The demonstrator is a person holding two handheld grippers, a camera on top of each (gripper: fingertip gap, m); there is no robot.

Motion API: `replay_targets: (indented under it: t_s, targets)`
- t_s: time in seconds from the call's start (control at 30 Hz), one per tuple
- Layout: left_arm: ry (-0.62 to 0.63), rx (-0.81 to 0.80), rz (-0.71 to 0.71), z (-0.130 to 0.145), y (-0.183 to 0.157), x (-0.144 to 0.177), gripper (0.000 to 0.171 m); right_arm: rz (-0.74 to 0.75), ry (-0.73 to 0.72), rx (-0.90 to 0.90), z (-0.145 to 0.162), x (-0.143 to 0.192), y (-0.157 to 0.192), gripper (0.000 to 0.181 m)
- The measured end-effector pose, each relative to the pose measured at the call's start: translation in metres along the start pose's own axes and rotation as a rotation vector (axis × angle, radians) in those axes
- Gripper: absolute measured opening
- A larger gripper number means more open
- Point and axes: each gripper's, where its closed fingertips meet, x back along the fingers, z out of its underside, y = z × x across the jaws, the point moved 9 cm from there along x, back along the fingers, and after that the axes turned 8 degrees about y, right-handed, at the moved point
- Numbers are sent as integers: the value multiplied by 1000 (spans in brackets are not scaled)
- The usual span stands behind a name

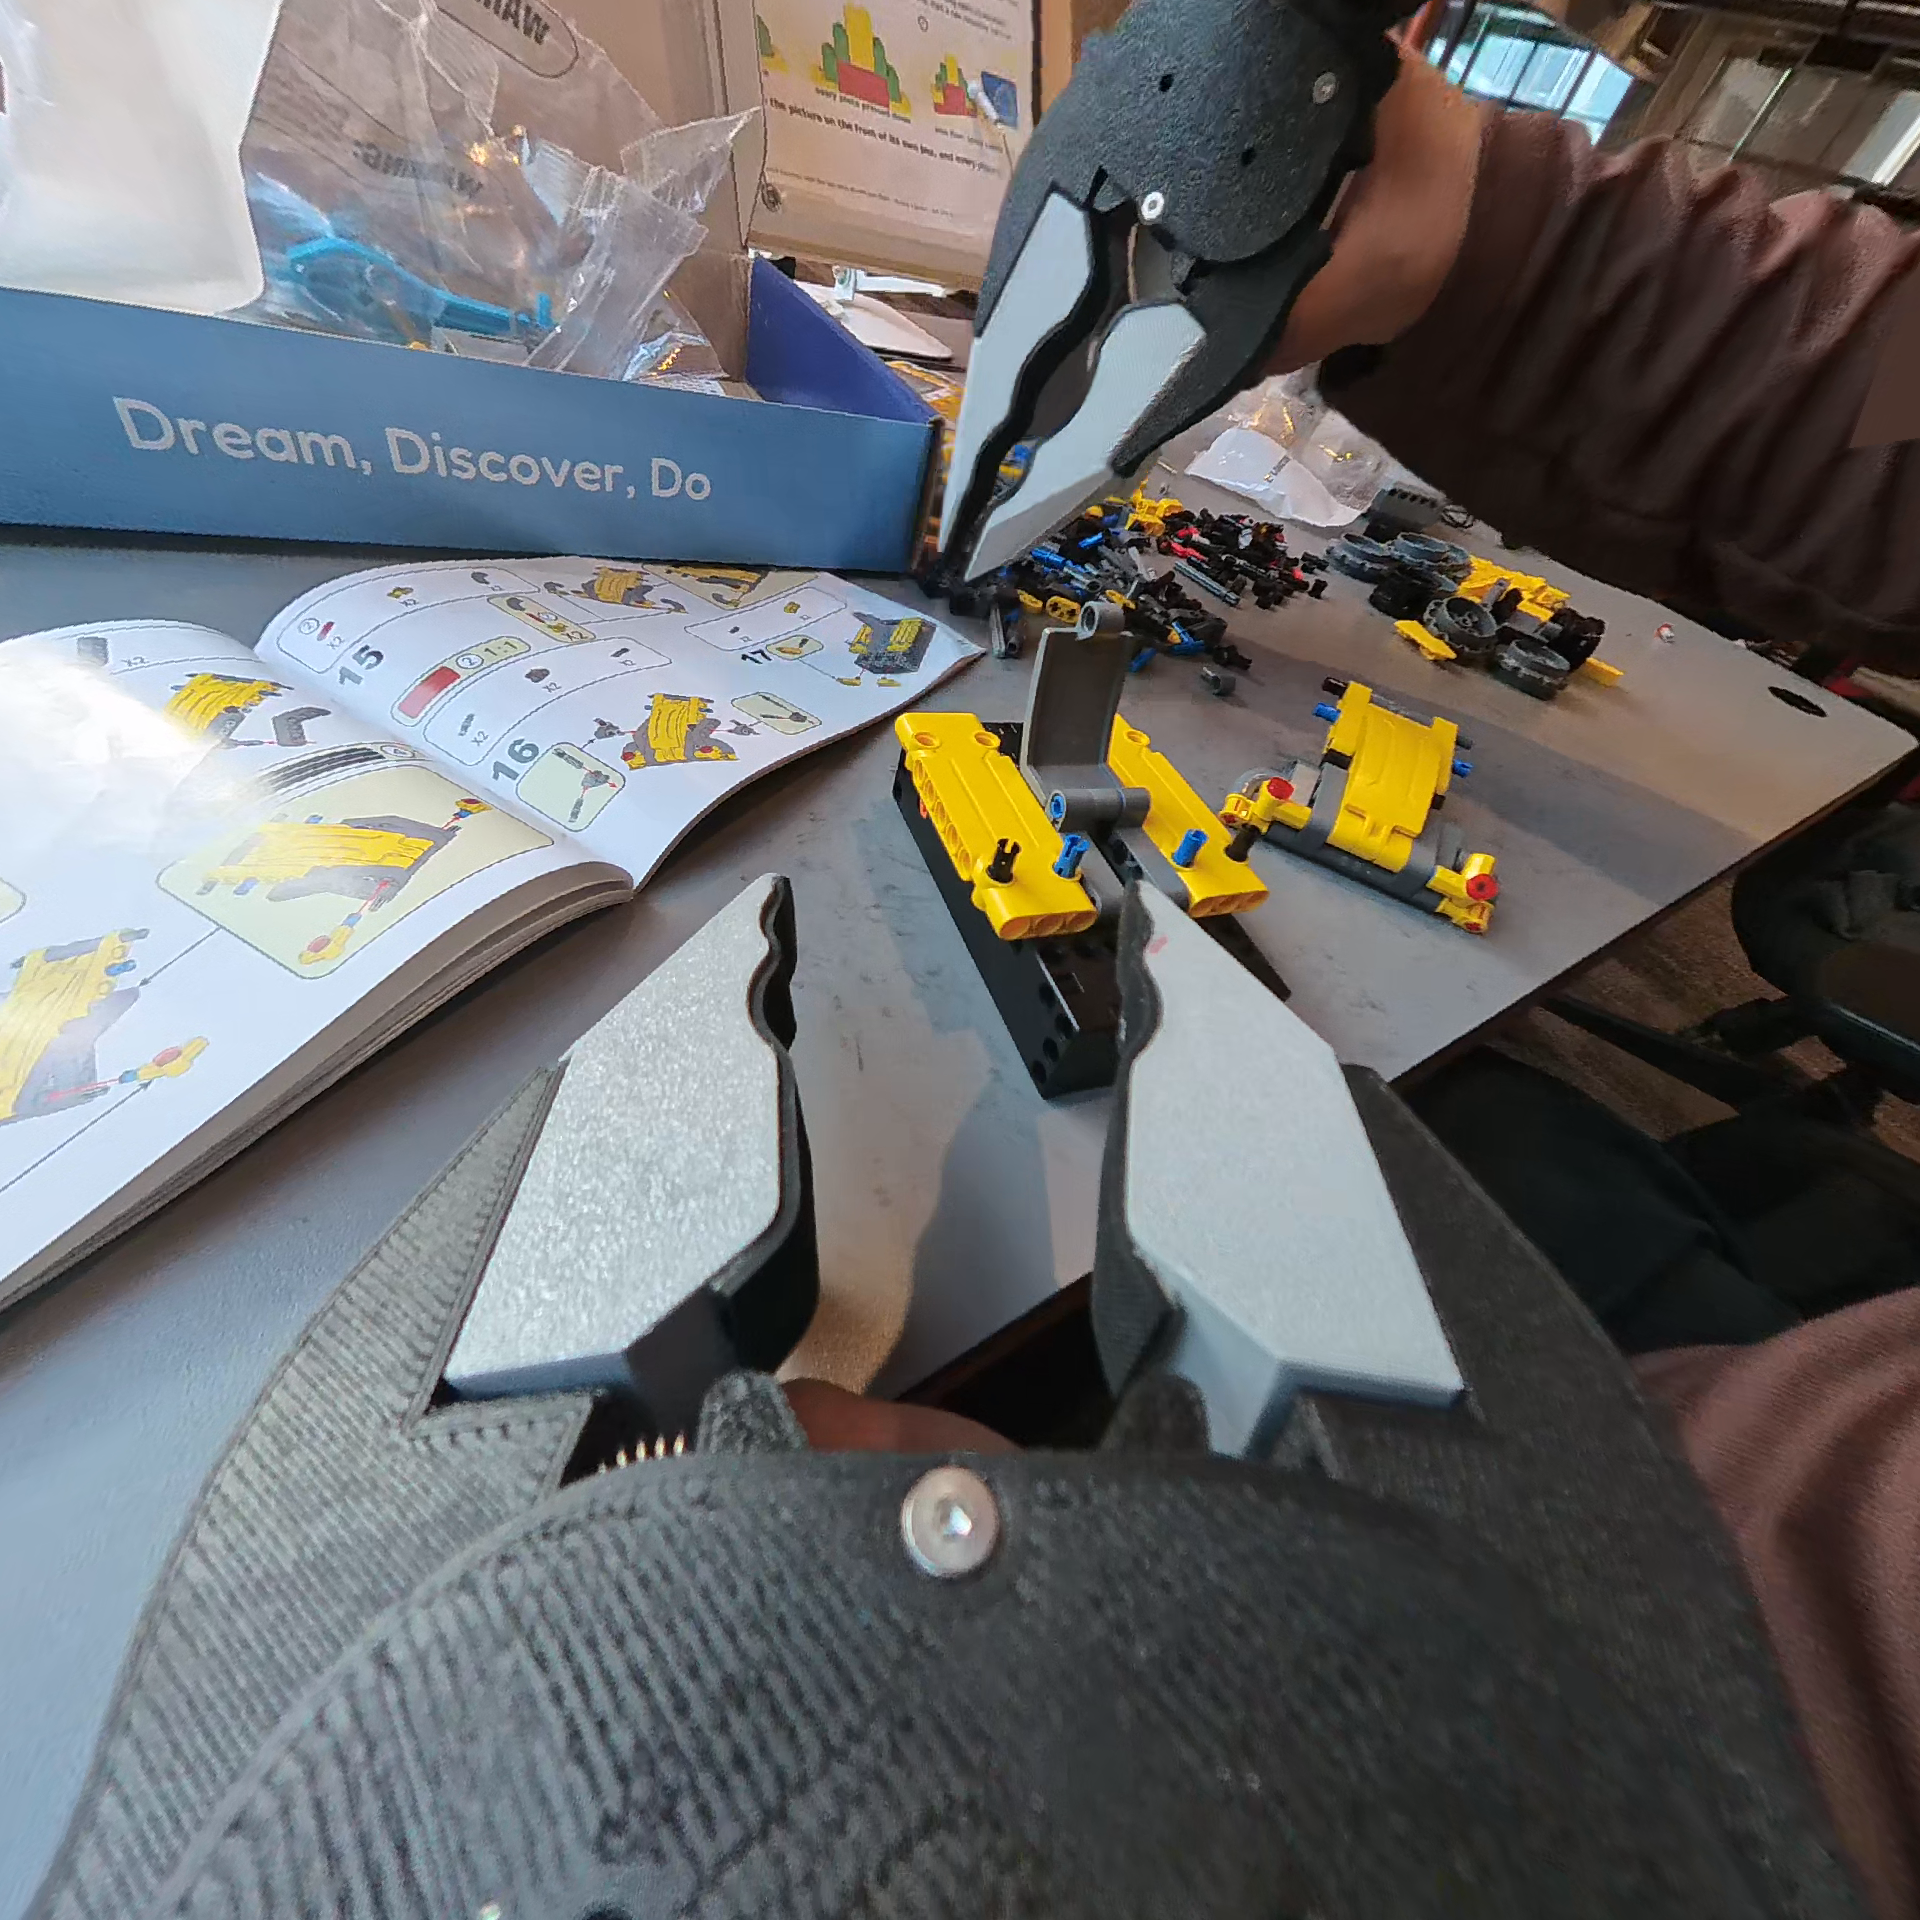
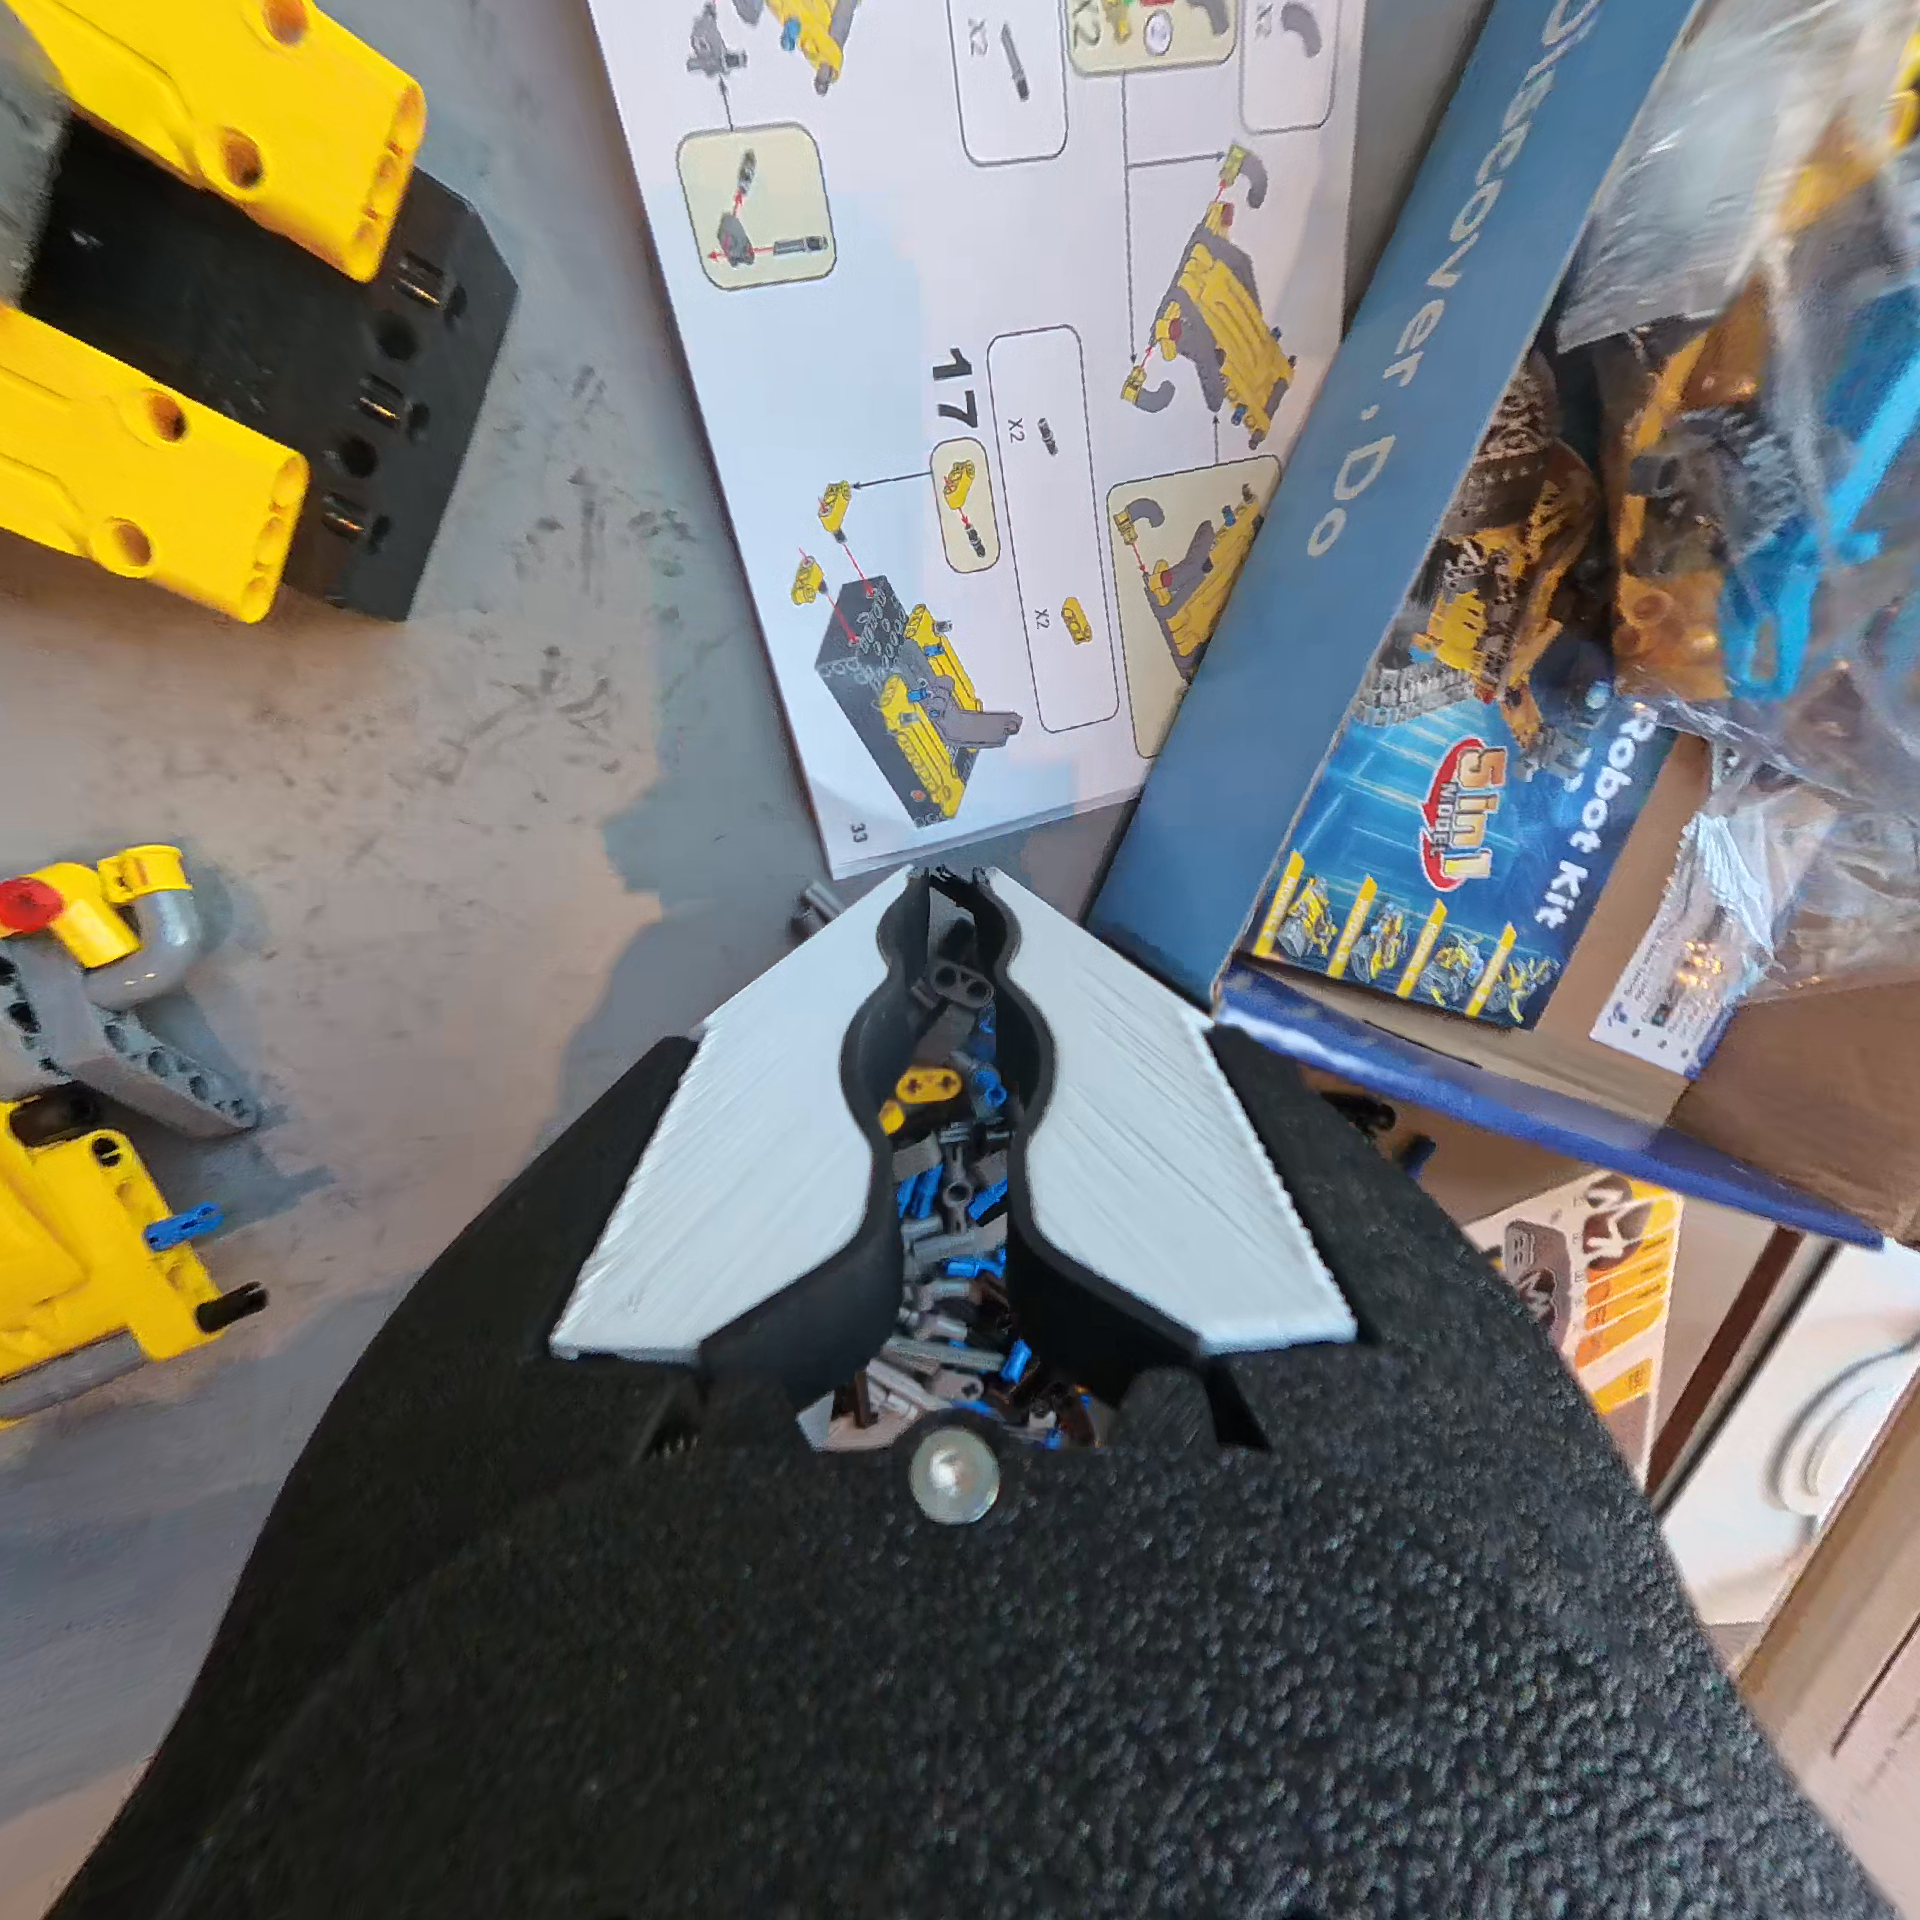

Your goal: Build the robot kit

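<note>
printed booklet (image 1: pixel 312 831), lettered blue box (image 1: pixel 468 457)

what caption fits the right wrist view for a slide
Right claw, tips together, over a pile of small parts beside the open booklet and blue box.

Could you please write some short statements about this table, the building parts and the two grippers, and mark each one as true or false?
1. The left gripper is open. True.
2. The right gripper is spread wide above the instruction booklet. False: its tips nearly meet, over the pile of small loose parts beside the blue box.
3. The instruction booklet lies open on the grey table. True.
4. The black block with two yellow beams stands inside the blue box. False: it rests on the table, near the left gripper.
5. A grey panel rises between the two yellow beams. True.
</note>
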Motion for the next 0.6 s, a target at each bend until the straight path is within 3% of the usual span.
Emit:
replay_targets:
  t_s: [0.23, 0.43, 0.6]
  targets:
    - [3, -18, -1, 1, -3, 0, 60, 79, -65, -99, 24, 33, 26, 8]
    - [0, -33, -6, 1, -5, 0, 60, 148, -92, -301, 77, 66, 58, 8]
    - [7, -33, 9, 2, -8, -2, 60, 115, -131, -479, 115, 59, 94, 8]
